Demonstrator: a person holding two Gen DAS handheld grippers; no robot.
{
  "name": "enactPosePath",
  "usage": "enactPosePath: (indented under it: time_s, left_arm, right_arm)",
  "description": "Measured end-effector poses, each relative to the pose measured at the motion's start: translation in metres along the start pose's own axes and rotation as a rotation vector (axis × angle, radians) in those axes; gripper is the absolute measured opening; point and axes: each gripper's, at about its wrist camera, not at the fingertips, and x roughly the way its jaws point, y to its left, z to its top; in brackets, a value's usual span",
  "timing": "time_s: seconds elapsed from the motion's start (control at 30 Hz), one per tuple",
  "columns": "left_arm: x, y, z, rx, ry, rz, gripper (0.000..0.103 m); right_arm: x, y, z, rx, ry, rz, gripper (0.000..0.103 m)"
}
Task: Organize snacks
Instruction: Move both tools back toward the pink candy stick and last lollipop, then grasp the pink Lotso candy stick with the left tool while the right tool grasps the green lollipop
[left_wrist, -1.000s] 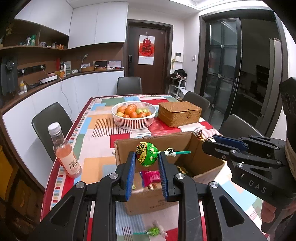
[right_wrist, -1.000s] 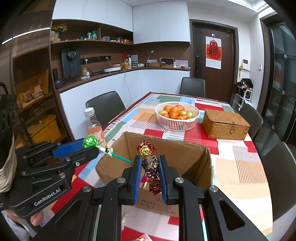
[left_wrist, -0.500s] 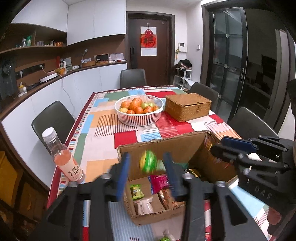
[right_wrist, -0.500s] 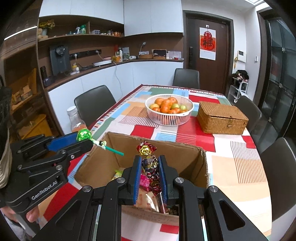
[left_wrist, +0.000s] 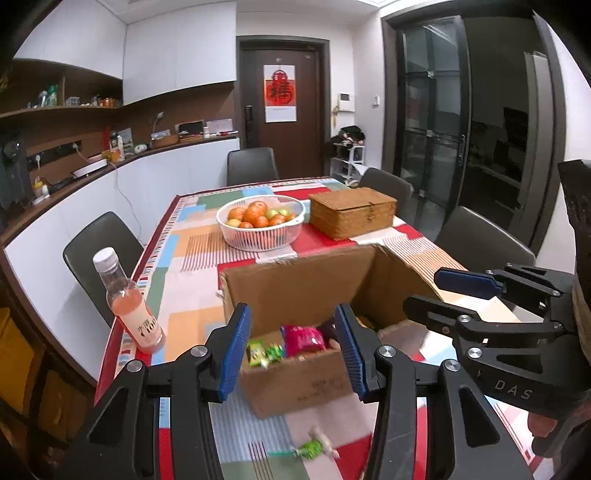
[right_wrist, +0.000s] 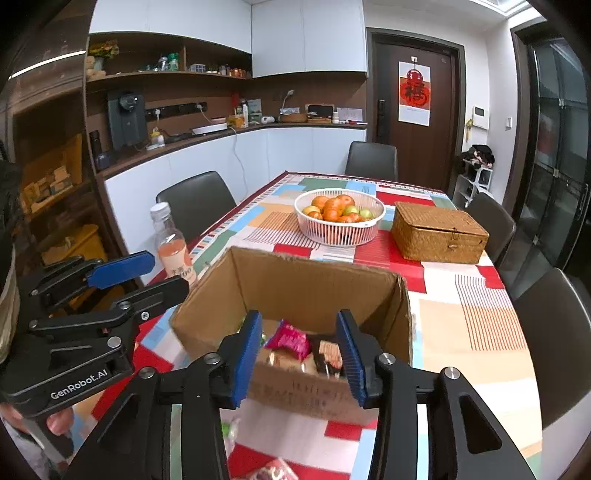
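An open cardboard box (left_wrist: 303, 291) (right_wrist: 295, 284) stands on the table with several wrapped snacks inside, among them a pink packet (left_wrist: 303, 338) (right_wrist: 290, 338) and a green one (left_wrist: 264, 352). My left gripper (left_wrist: 291, 347) is open and empty, just in front of the box's near wall. My right gripper (right_wrist: 299, 354) is open and empty over the box's near edge. A green lollipop (left_wrist: 312, 448) lies on the table in front of the box. Another wrapped snack (right_wrist: 275, 470) lies near the bottom of the right wrist view.
A pink drink bottle (left_wrist: 129, 302) (right_wrist: 173, 247) stands left of the box. A white fruit basket (left_wrist: 260, 225) (right_wrist: 340, 218) and a wicker box (left_wrist: 352, 210) (right_wrist: 439, 232) sit behind it. Dark chairs (left_wrist: 96, 247) surround the colourful tablecloth (left_wrist: 192, 266).
Both grippers opened over the box. The green lollipop left my left gripper and the foil candies left my right gripper; they have dropped out of the grippers.
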Motion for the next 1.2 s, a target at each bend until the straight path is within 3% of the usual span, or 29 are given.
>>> enactPosePath:
  time_s: [0.33, 0.8, 1.2]
  left_arm:
    - [-0.009, -0.031, -0.048, 0.034, 0.095, -0.082, 0.047]
    - [0.031, -0.067, -0.122, 0.063, 0.333, -0.184, 0.047]
    - [0.065, -0.079, -0.162, 0.083, 0.463, -0.192, 0.047]
  right_arm:
    - [-0.023, -0.002, -0.047, 0.006, 0.059, -0.010, 0.043]
    - [-0.009, -0.017, -0.128, 0.094, 0.285, -0.012, 0.043]
    - [0.013, -0.027, -0.177, 0.160, 0.435, -0.013, 0.043]
